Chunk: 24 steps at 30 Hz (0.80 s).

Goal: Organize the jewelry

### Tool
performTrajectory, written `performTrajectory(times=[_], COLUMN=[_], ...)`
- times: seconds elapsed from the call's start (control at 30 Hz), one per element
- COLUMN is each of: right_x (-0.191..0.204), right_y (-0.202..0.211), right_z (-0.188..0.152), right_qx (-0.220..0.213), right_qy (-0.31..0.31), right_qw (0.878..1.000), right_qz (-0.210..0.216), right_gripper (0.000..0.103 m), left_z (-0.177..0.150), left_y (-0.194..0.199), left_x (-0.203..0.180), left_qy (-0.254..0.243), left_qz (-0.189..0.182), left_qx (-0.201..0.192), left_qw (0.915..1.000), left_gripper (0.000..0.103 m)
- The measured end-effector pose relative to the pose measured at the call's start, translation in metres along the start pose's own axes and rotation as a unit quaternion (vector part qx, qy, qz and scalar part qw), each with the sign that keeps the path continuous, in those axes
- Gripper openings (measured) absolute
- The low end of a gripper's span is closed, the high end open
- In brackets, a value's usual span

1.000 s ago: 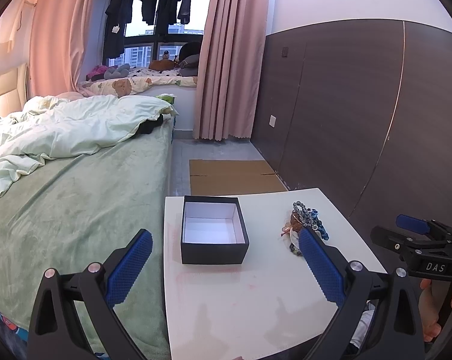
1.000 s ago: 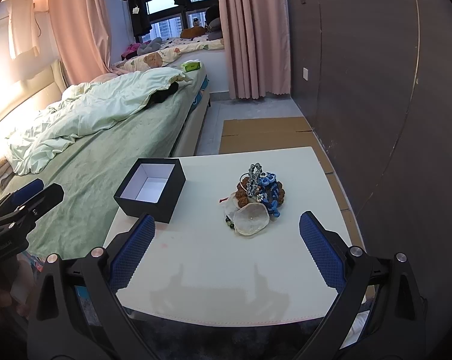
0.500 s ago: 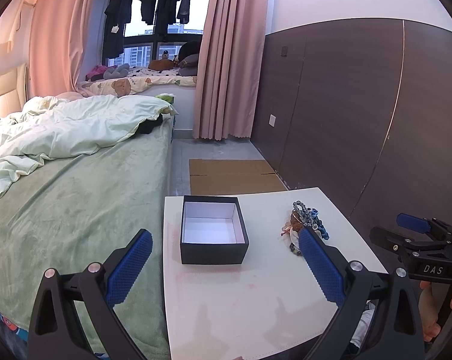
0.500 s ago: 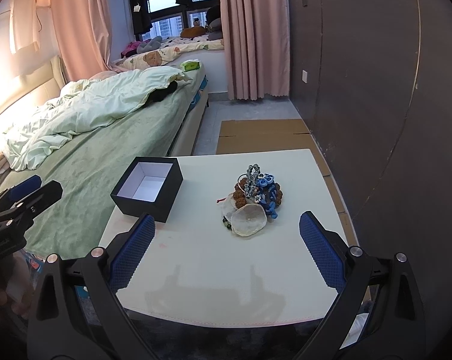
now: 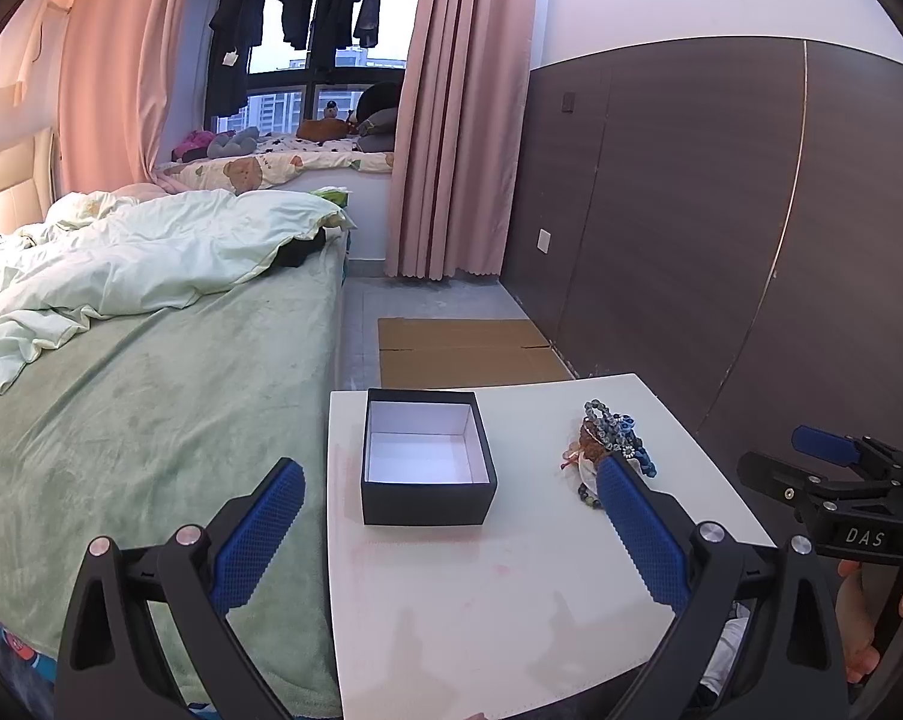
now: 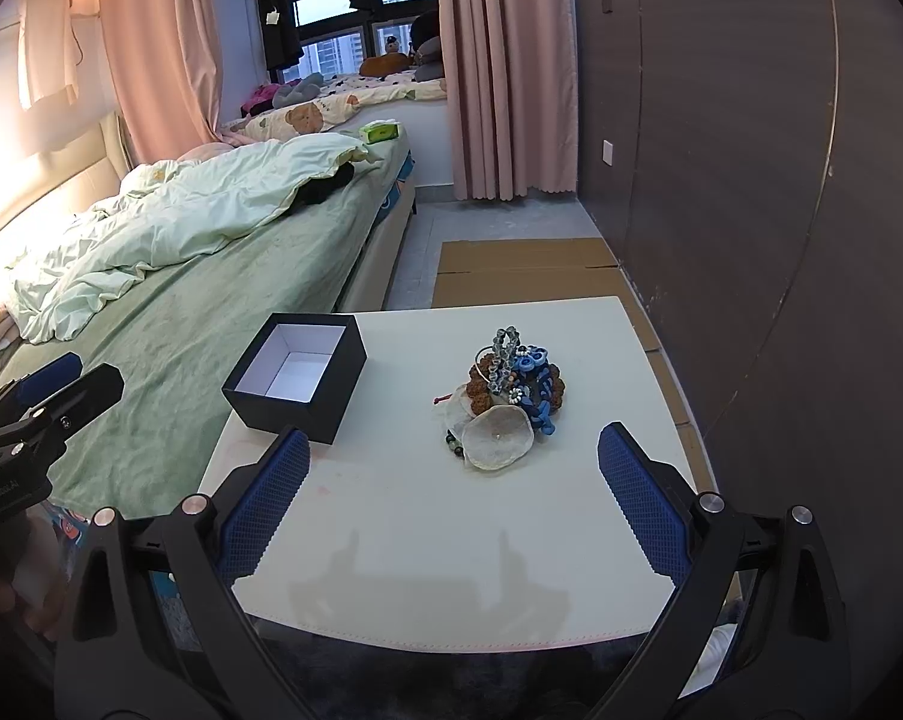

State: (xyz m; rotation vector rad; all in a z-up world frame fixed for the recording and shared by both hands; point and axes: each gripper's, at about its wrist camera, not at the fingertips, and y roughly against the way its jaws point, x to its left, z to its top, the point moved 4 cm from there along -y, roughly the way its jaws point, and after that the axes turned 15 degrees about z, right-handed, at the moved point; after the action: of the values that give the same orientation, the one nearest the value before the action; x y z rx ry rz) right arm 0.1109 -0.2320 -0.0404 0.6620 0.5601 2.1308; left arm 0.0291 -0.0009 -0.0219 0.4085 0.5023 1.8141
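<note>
An open black box with a white inside (image 5: 427, 459) (image 6: 298, 375) stands on the left part of a small white table (image 5: 499, 606) (image 6: 427, 516). A pile of jewelry (image 6: 505, 399) (image 5: 604, 441), with blue and brown beads and a pale shell-like disc, lies on the right part. My left gripper (image 5: 448, 483) is open and empty, held back from the box. My right gripper (image 6: 454, 456) is open and empty, hovering before the pile. Each gripper shows at the edge of the other's view.
A bed with a green cover (image 5: 121, 420) (image 6: 169, 312) runs along the table's left side. A dark panelled wall (image 5: 721, 210) (image 6: 751, 180) stands close on the right. Flat cardboard (image 5: 463, 348) lies on the floor beyond the table.
The right gripper has drifted slightly closer to the table and jewelry pile. The left gripper has hardly moved. Both stay open.
</note>
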Motion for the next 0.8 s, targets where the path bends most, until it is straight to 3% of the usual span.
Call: performTrajectory(times=[0.8], right_x=[0.0016], right_y=[-0.0003], right_z=[-0.0039], right_qx=[-0.001], right_qy=[-0.001], right_qw=[1.000], right_qz=[-0.004], right_gripper=[0.096], left_z=[-0.0015], left_y=[0.0020], left_x=[0.0017], left_qy=[0.002], left_qz=[0.001], left_qx=[0.000], left_qw=[1.0000], left_gripper=[0.095])
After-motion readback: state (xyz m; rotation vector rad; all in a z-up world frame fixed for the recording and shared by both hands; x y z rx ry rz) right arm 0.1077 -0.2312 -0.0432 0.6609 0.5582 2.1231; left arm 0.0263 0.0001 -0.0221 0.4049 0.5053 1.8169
